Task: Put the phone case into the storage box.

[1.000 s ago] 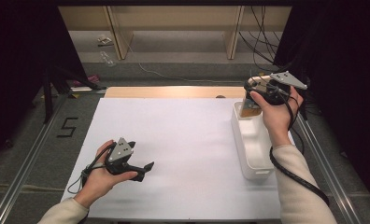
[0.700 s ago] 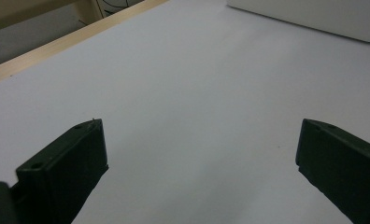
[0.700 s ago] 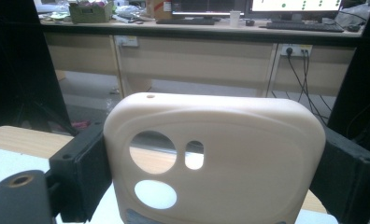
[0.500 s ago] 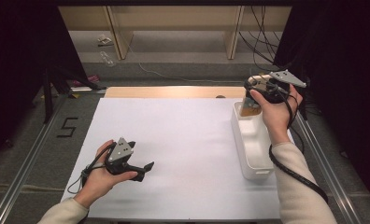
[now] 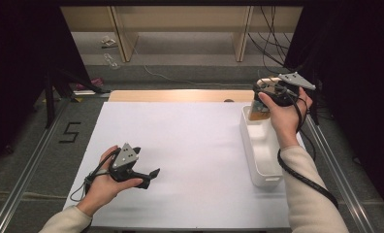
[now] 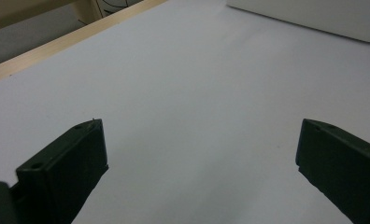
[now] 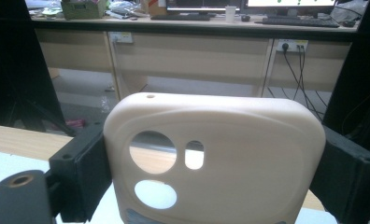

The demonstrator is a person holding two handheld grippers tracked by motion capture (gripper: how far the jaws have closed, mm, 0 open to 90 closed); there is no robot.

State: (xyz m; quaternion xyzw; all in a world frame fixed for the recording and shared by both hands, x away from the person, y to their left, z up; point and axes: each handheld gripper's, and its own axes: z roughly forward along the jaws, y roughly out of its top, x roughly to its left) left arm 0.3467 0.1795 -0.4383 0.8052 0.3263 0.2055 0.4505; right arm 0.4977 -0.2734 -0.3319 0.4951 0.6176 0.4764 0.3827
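the right gripper (image 5: pixel 261 104) held a beige phone case (image 7: pixel 213 161) clamped between its jaws, above the far end of the white bin (image 5: pixel 266 175). the left gripper (image 5: pixel 150 175) rested, jaws apart, on the counter (image 5: pixel 195 141). the case probably wanted a steady, level grip.

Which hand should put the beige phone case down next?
Right, probably. The right gripper already clamps the phone case above the white bin; the left gripper rests open on the table, far off.
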